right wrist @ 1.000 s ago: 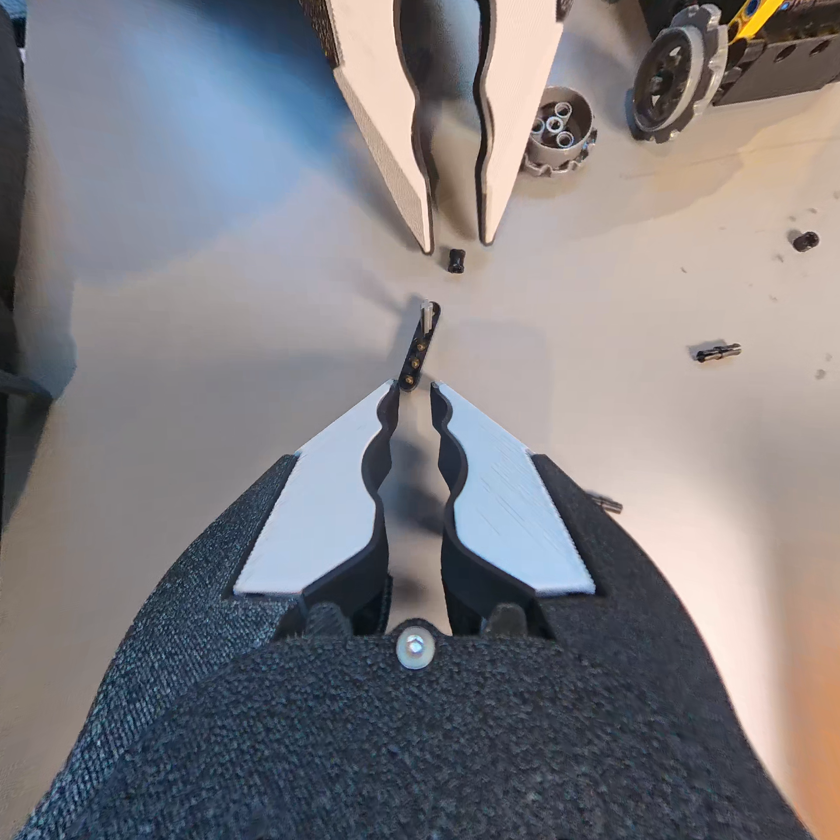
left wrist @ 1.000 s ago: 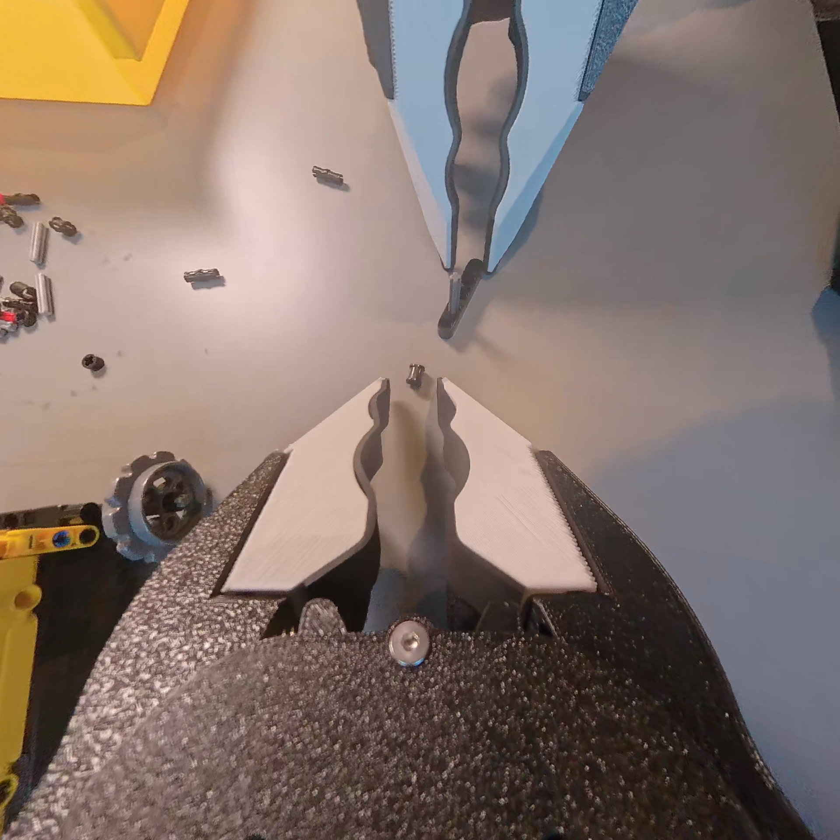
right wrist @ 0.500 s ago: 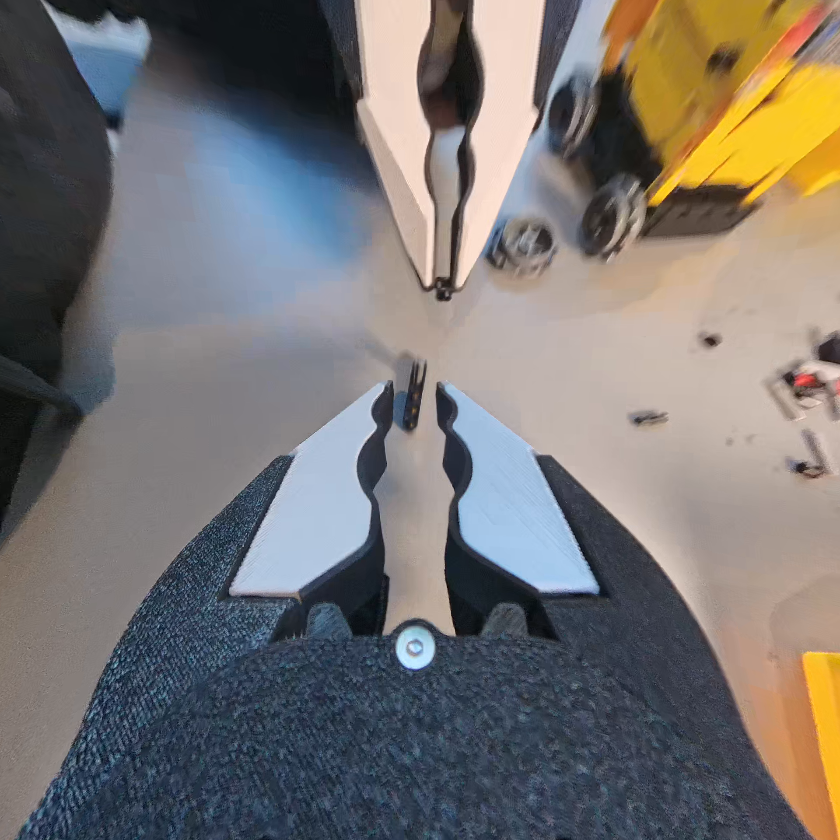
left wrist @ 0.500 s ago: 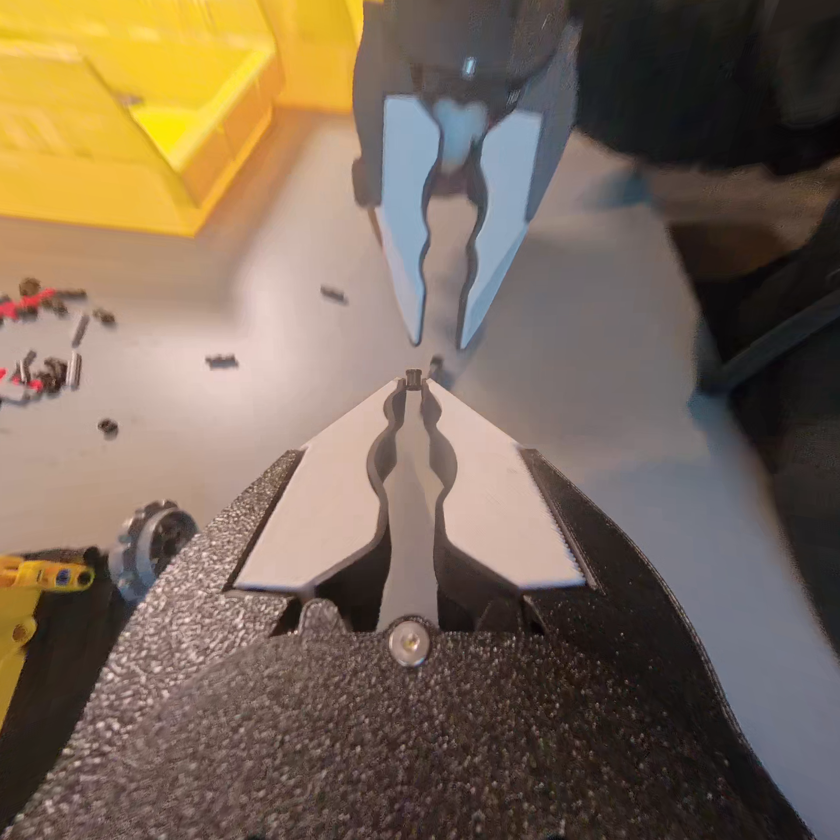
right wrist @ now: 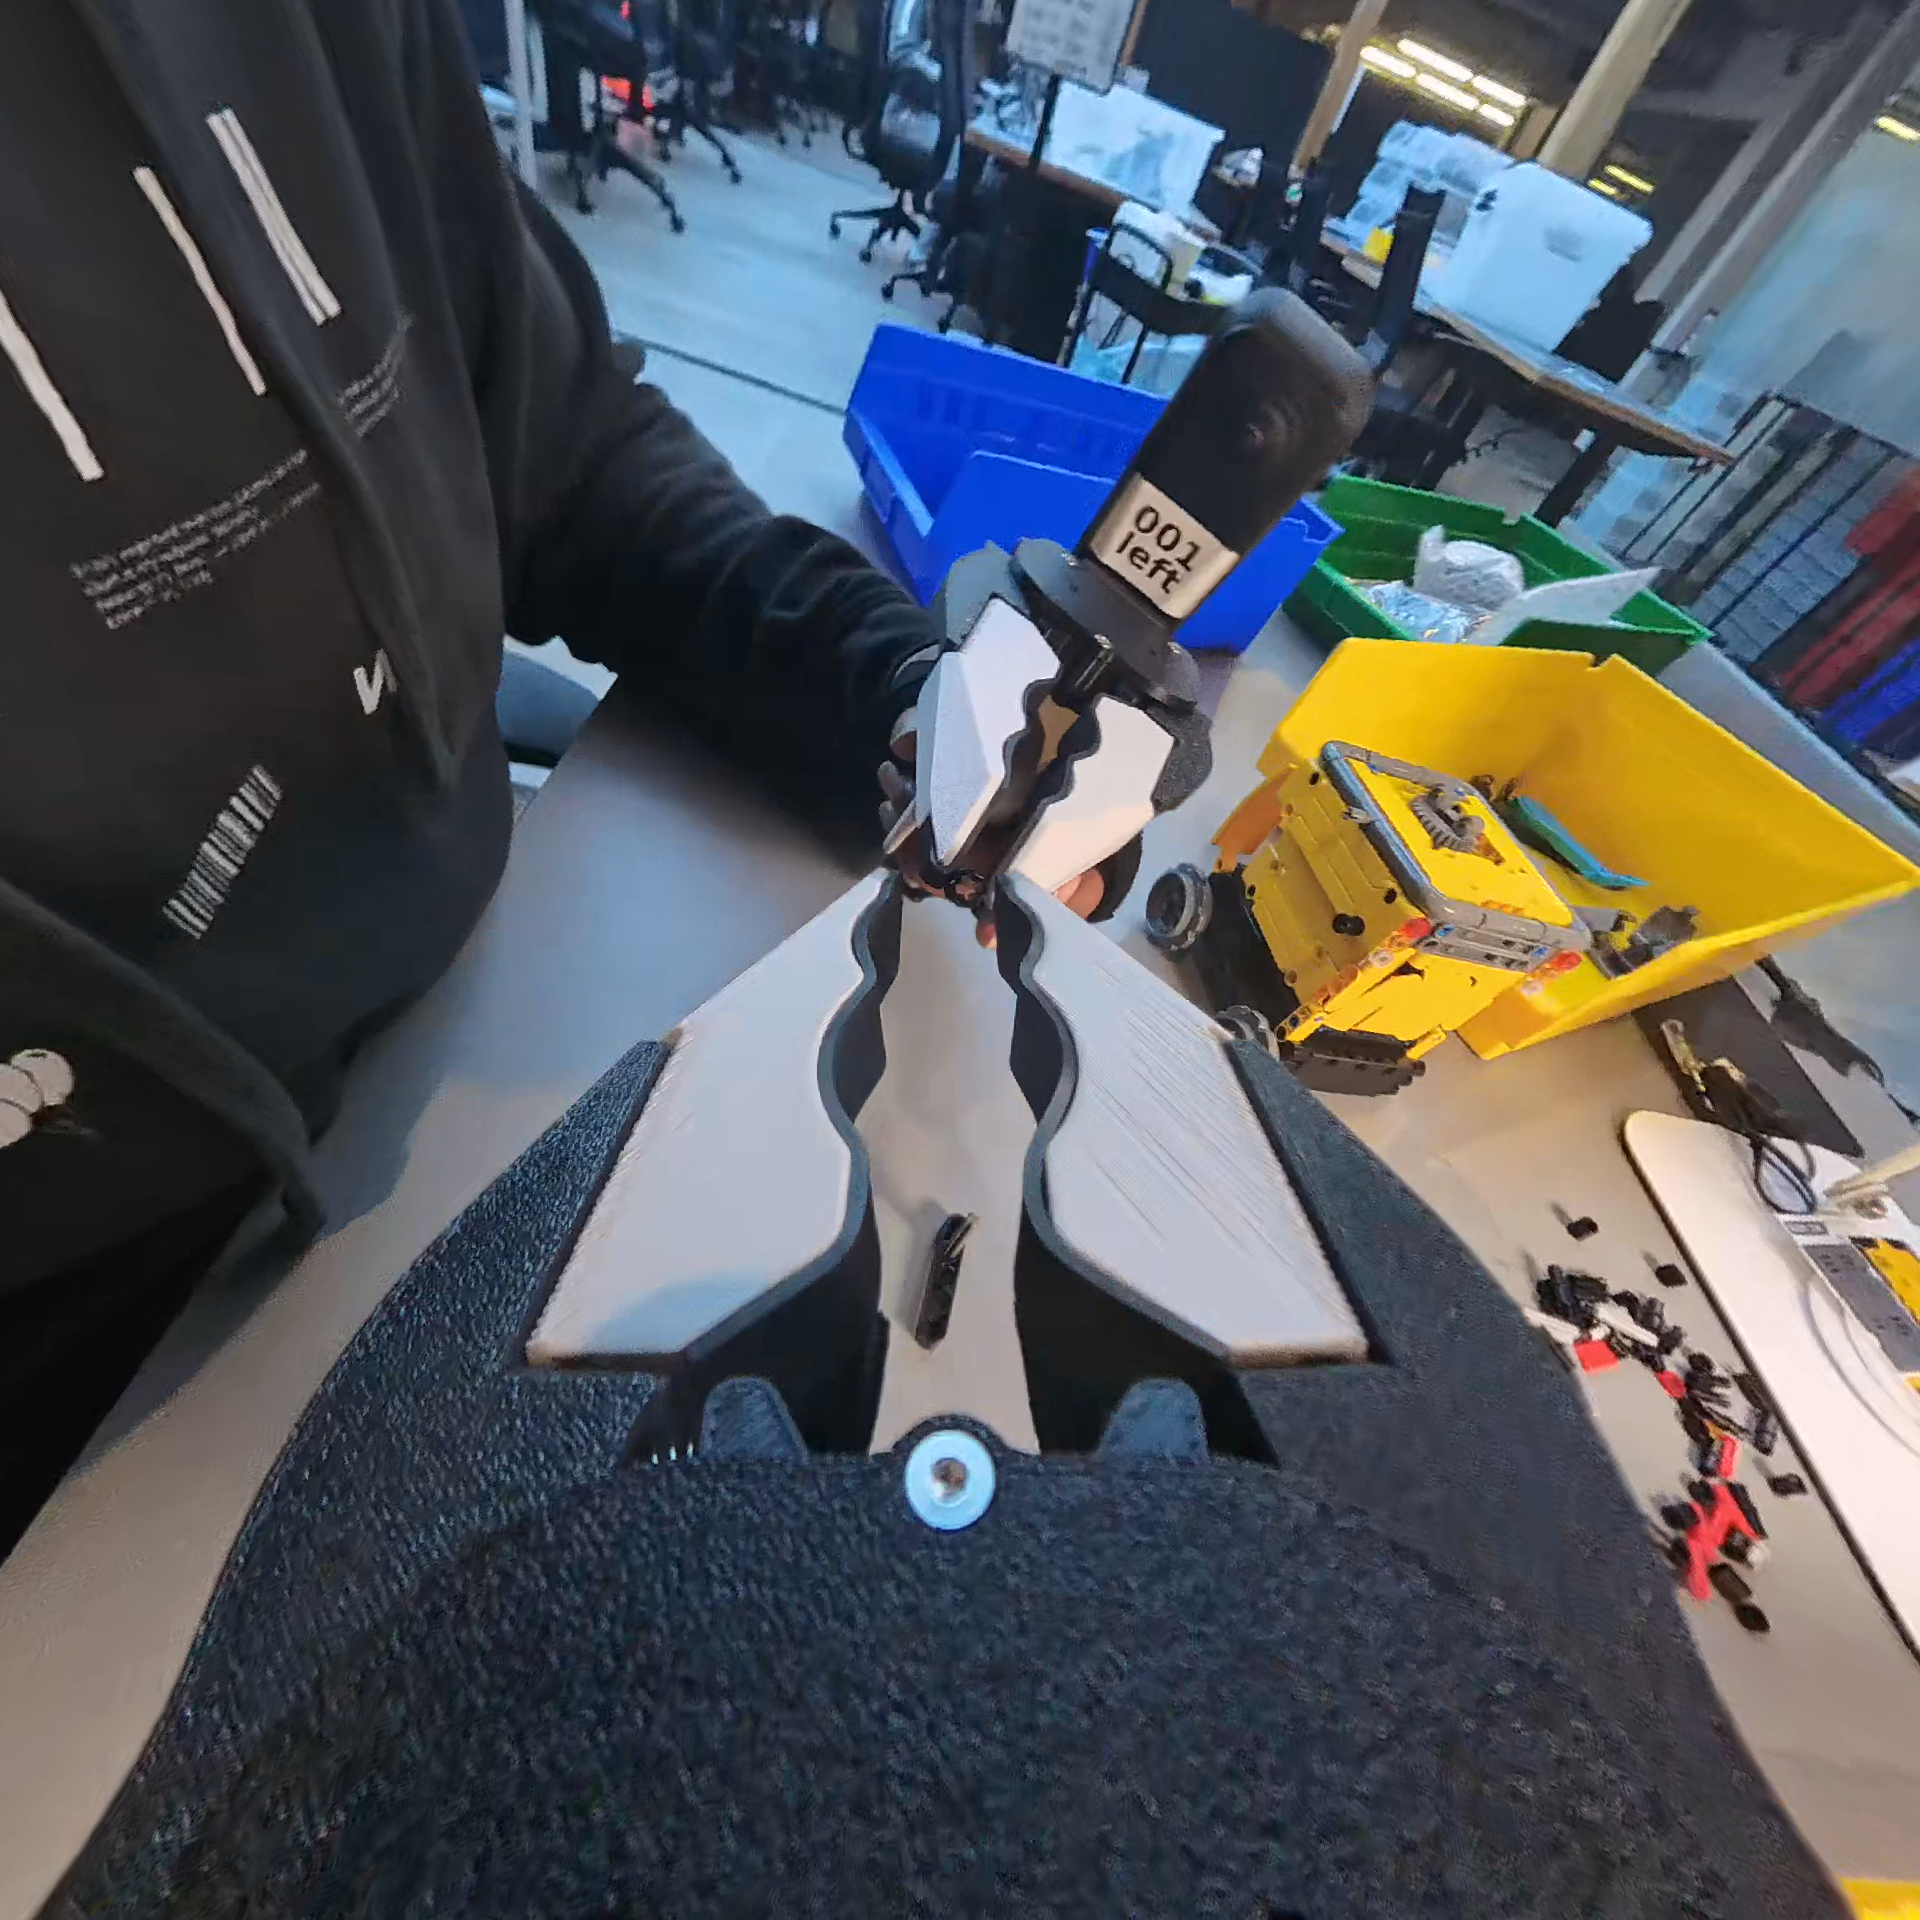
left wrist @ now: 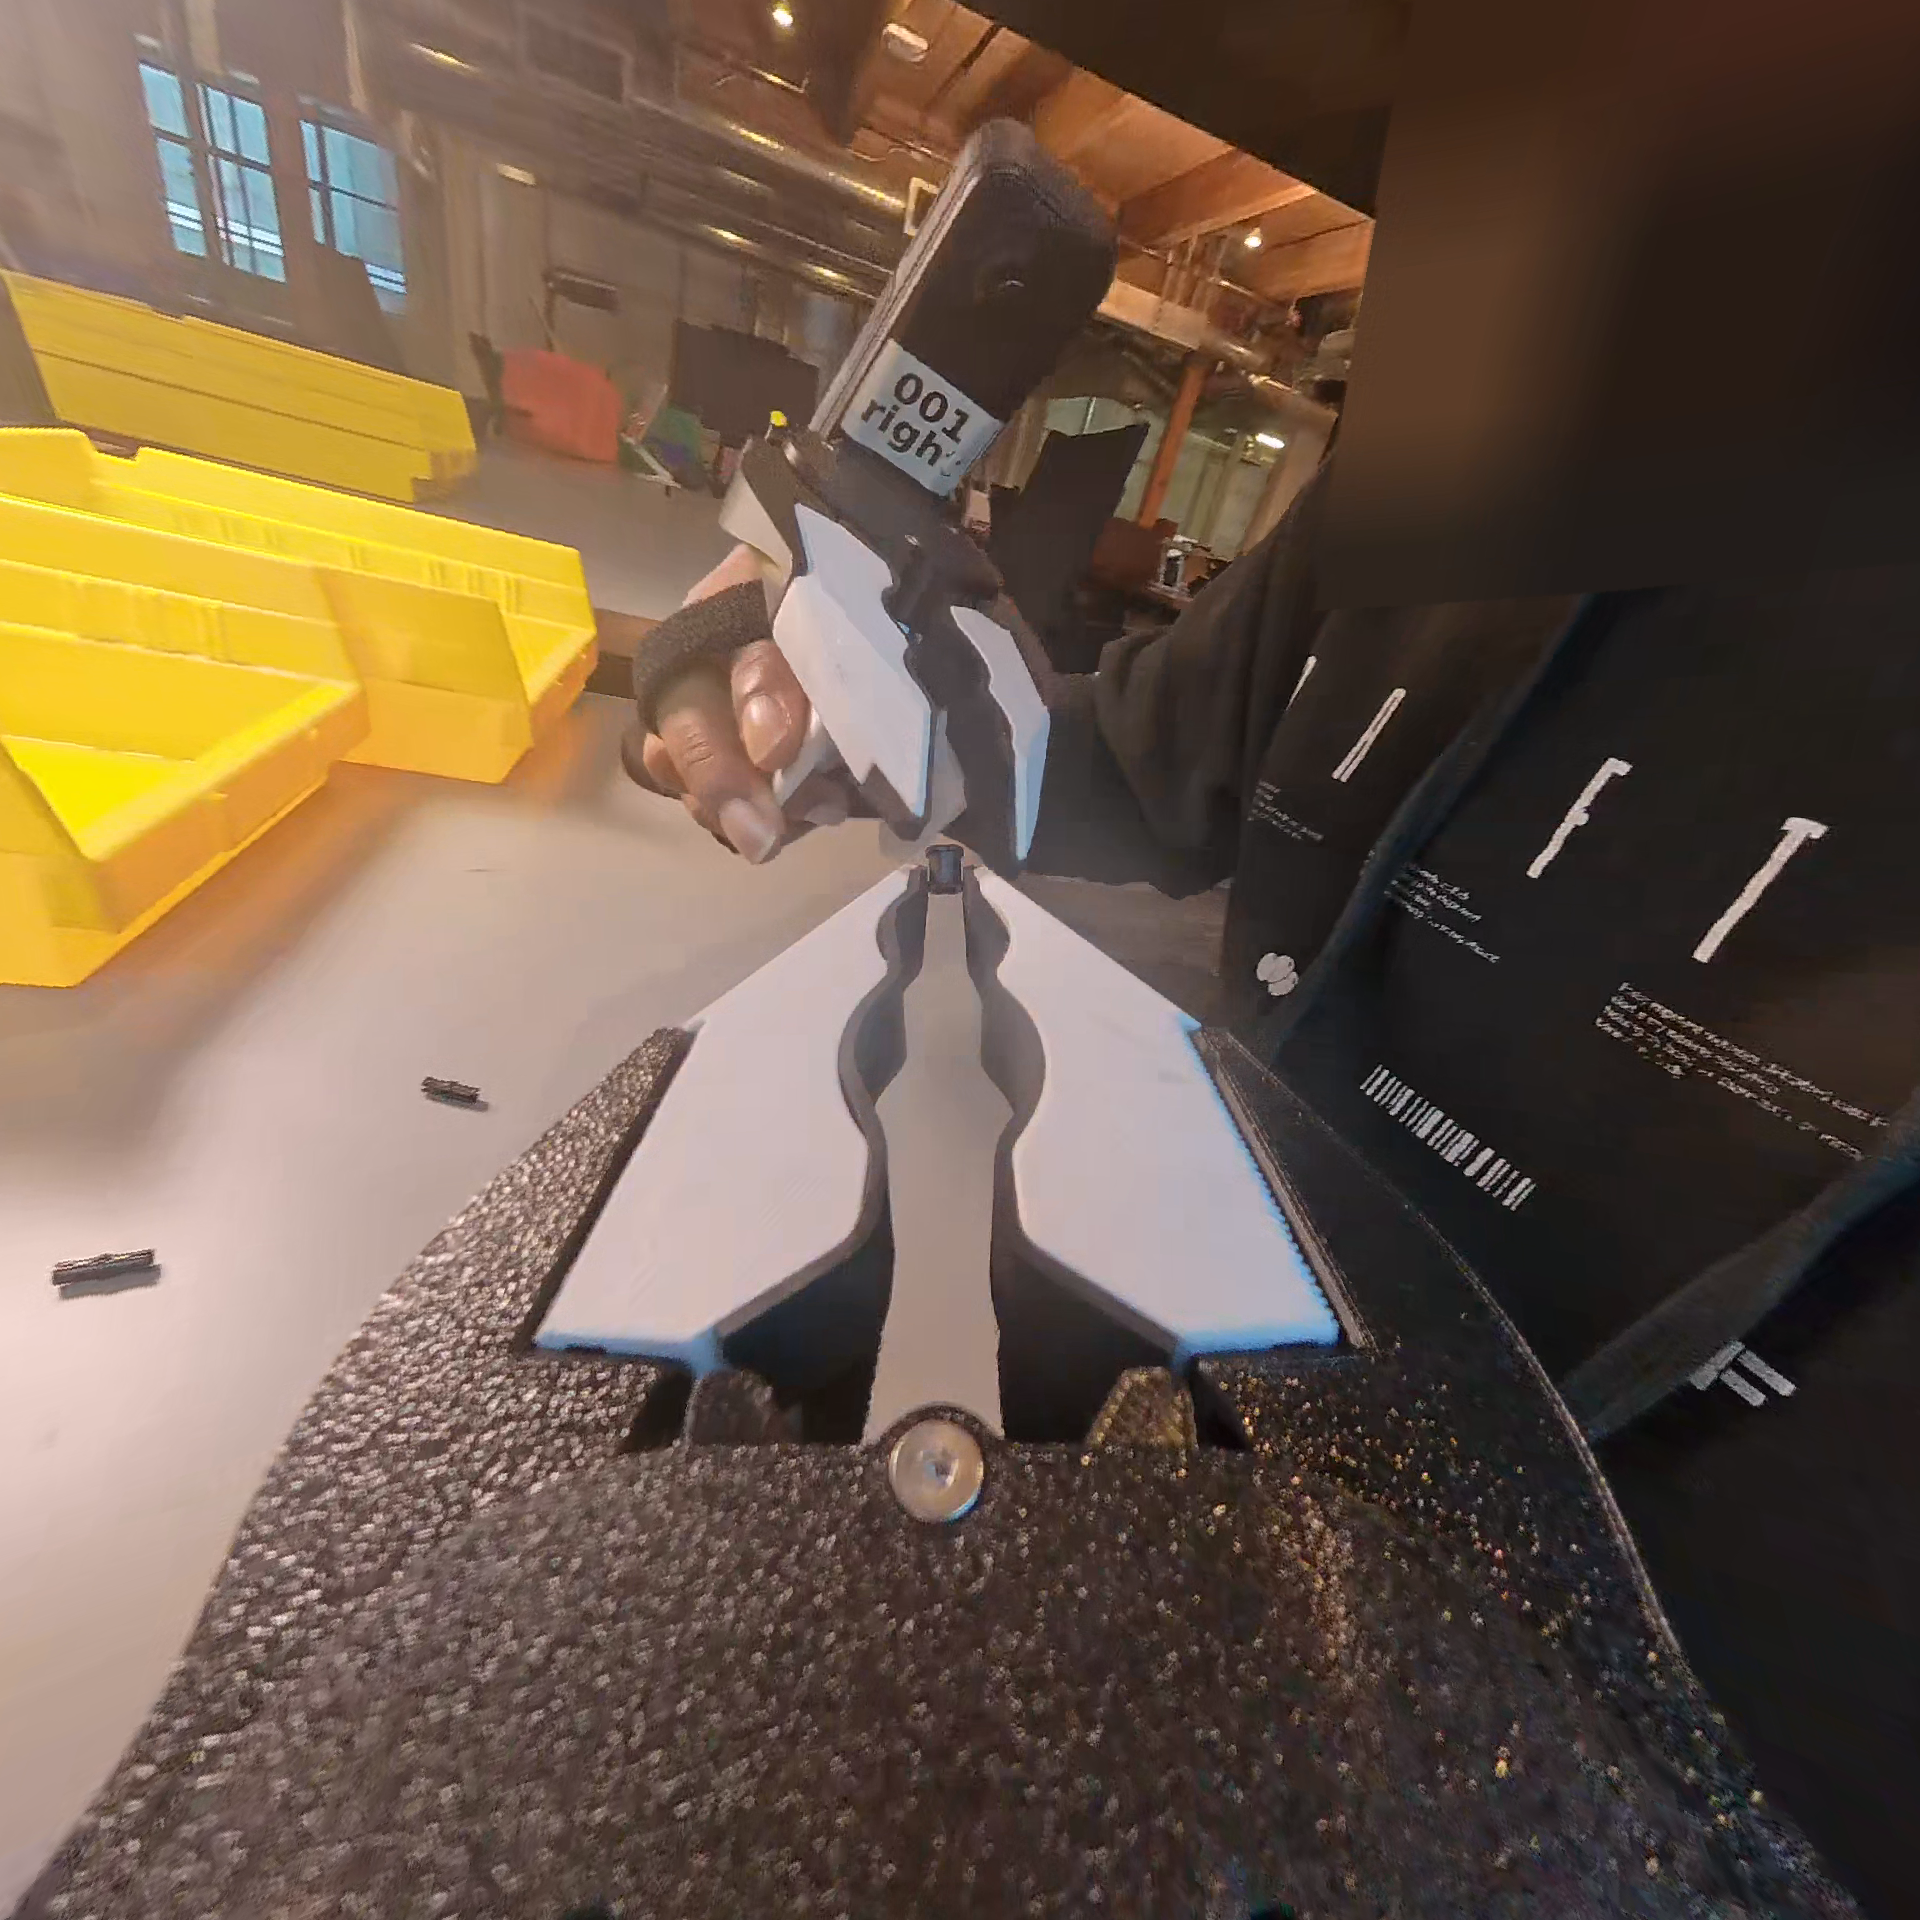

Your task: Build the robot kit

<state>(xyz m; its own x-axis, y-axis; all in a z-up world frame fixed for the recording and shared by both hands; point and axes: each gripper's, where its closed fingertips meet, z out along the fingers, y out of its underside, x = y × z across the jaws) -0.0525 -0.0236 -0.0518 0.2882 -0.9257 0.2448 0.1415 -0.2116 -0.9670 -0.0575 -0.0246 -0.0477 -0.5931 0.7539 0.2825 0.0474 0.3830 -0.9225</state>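
Note:
My left gripper (left wrist: 943, 883) is shut on a small black pin (left wrist: 943, 864) and holds it at its tips, raised above the grey table (left wrist: 312, 1039). My right gripper (right wrist: 945, 888) is open and empty, tip to tip with the left gripper (right wrist: 961, 883). A short black beam (right wrist: 940, 1278) lies on the table below, seen between the right fingers. In the left wrist view the right gripper (left wrist: 966, 836), held by a hand (left wrist: 727, 748), points down at the pin.
Yellow bins (left wrist: 208, 727) stand at the far left, with loose black pins (left wrist: 452, 1091) near them. A yellow brick-built vehicle (right wrist: 1382, 904) sits by a yellow bin (right wrist: 1662, 790), beyond them blue (right wrist: 997, 457) and green (right wrist: 1455, 561) bins. A pile of black and red pins (right wrist: 1662, 1382) lies right. A person in black stands close. My two grippers' fingertips are within a few centimetres of each other. Both grippers' tips are roughly 20 cm from the yellow brick-built vehicle (right wrist: 1382, 904).
My left gripper shut on the small black pin and lifted it off the table. My right gripper opened, let the black beam go and rose. Both views tilted up.

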